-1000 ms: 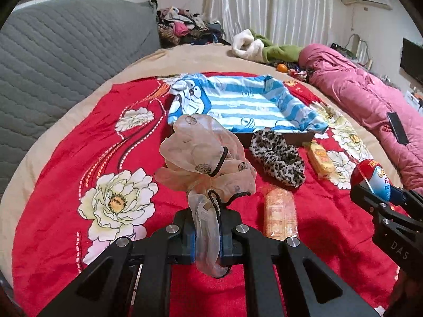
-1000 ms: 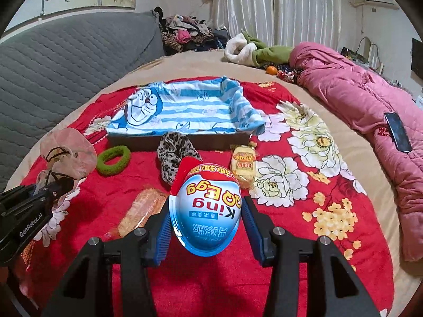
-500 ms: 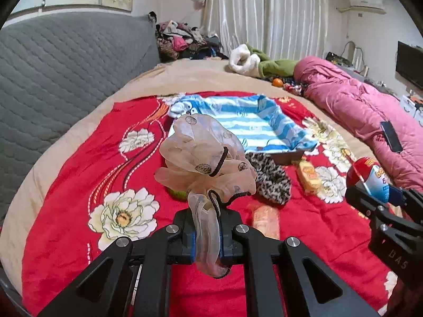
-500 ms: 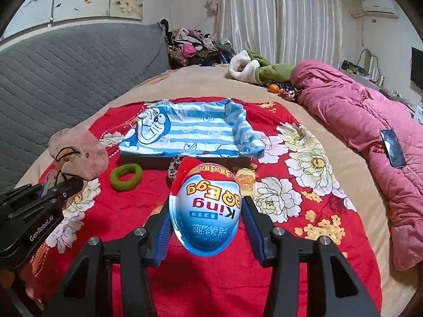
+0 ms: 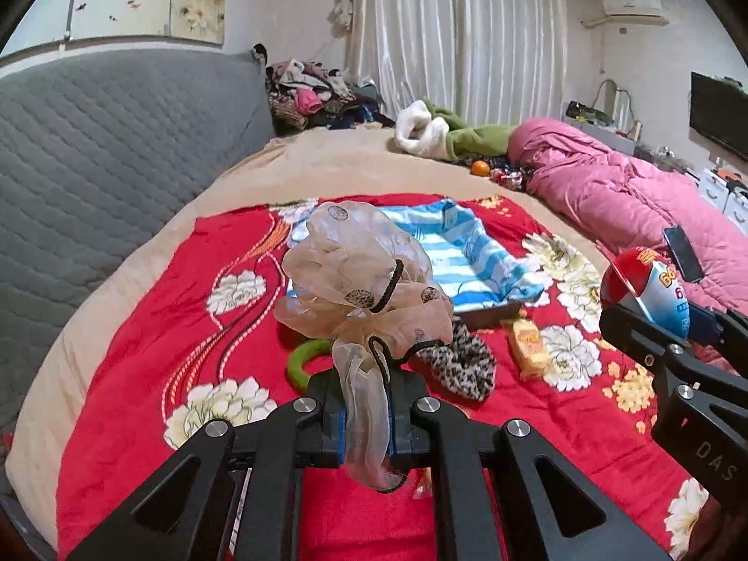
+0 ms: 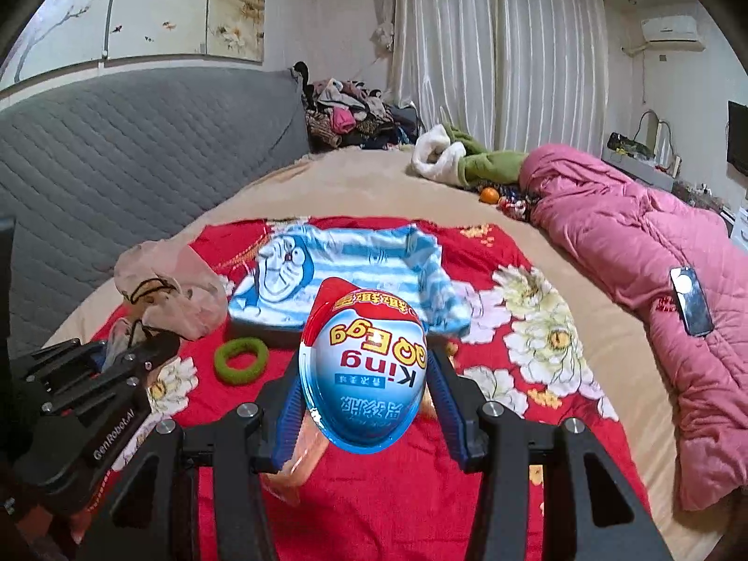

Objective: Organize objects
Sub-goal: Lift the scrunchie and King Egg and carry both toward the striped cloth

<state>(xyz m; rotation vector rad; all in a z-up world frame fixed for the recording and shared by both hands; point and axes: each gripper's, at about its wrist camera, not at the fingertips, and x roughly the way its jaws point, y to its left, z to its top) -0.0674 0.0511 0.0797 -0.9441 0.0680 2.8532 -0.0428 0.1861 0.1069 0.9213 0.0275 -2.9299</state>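
Scrunchie (image 5: 360, 276): sheer beige, dark-spotted, pinched in left jaws. Egg (image 6: 364, 369): blue-red, clamped in right jaws.

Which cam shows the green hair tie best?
Right wrist: the green hair tie lies fully visible as a whole ring on the red blanket. In the left wrist view only an arc shows behind the sheer scrunchie.

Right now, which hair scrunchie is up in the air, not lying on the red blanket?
The sheer beige scrunchie, pinched in the left gripper. The green one and the leopard-print one lie on the blanket.
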